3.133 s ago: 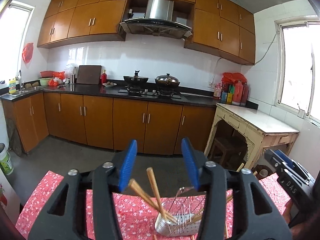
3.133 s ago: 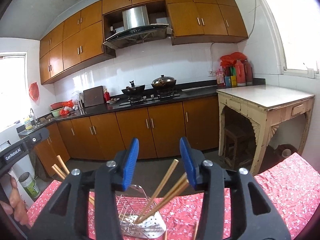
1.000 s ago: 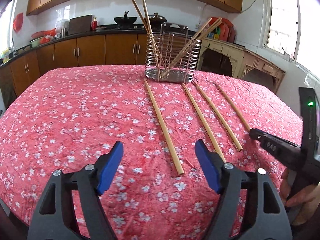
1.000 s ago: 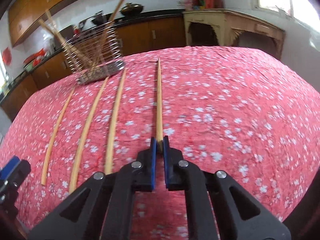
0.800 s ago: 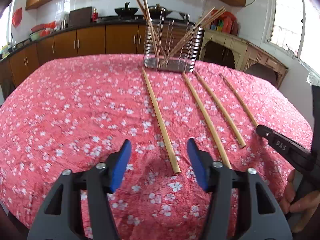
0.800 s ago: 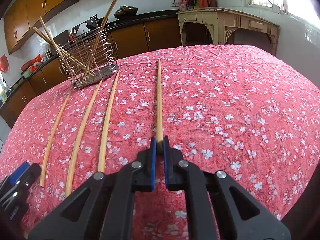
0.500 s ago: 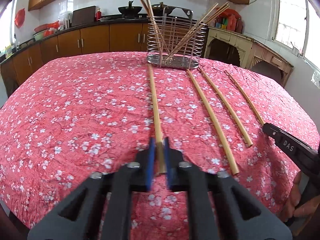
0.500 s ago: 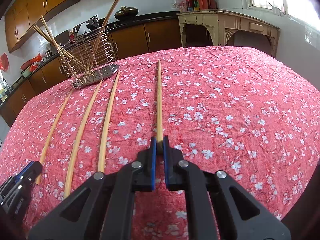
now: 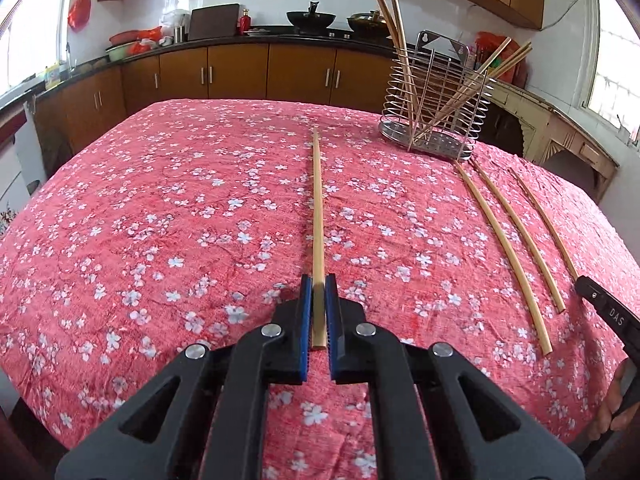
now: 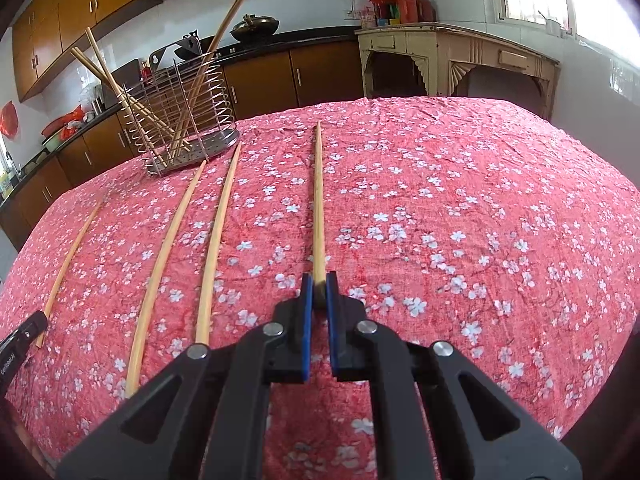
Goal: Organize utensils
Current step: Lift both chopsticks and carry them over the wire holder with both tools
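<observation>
Left gripper [image 9: 319, 280] closed — chopstick [image 9: 318, 208] clamped.

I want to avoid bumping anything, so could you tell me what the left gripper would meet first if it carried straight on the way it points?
Probably only the red floral tablecloth. The left gripper, shut on a chopstick, points down along it; the wire utensil holder stands off to the right.

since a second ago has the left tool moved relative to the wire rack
Yes. The left tool swung left of the wire rack, which now sits upper right, and closed on the leftmost chopstick.
</observation>
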Available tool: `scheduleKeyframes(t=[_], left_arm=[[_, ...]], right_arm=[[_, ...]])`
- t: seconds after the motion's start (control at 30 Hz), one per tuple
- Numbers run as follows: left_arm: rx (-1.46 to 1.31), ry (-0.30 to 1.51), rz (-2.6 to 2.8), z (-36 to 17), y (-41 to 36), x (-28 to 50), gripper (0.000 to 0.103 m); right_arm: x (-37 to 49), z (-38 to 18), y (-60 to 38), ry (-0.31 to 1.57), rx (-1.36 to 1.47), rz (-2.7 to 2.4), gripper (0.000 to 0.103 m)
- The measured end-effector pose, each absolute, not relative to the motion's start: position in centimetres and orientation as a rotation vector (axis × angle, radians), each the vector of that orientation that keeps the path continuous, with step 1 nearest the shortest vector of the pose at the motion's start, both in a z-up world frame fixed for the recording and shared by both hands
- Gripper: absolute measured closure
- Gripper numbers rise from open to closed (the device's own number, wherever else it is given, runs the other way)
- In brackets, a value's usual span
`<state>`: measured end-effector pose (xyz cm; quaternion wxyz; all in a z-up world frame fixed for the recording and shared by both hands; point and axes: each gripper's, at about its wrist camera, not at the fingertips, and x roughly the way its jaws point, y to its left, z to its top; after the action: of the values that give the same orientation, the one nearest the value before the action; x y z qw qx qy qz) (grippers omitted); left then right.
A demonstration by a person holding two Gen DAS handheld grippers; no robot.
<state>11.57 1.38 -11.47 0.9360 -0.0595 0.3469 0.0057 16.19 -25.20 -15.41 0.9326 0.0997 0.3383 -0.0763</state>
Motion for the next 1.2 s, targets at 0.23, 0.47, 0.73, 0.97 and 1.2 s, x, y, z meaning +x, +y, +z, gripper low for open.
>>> scheduleKeyframes(t=[0.23, 0.47, 0.73, 0.97, 1.2], left_arm=[[-0.123, 0.704, 0.005, -11.5, 1.3, 11.6, 0.096], [-0.121, 0.7, 0.001, -11.6, 1.6, 11.3, 0.096], [-0.131, 0.713, -0.005, -11.4, 1.8, 11.5, 0.096], [-0.109, 0.71, -0.027, -11.2, 0.9, 11.5, 0.076], [-0.081, 0.719, -0.02, -11.2, 0.4, 11.7, 0.075]], right_arm=[[16.3, -15.4, -25.2, 0.693, 0.199, -0.16, 0.095], [16.3, -15.5, -25.2, 0.693, 0.199, -0.16, 0.095], [16.4, -15.5, -25.3, 0.693, 0.204, -0.159, 0.095], [16.4, -15.5, -25.4, 0.693, 0.207, -0.159, 0.095], [16.5, -15.5, -25.4, 0.692, 0.208, -0.159, 0.095]])
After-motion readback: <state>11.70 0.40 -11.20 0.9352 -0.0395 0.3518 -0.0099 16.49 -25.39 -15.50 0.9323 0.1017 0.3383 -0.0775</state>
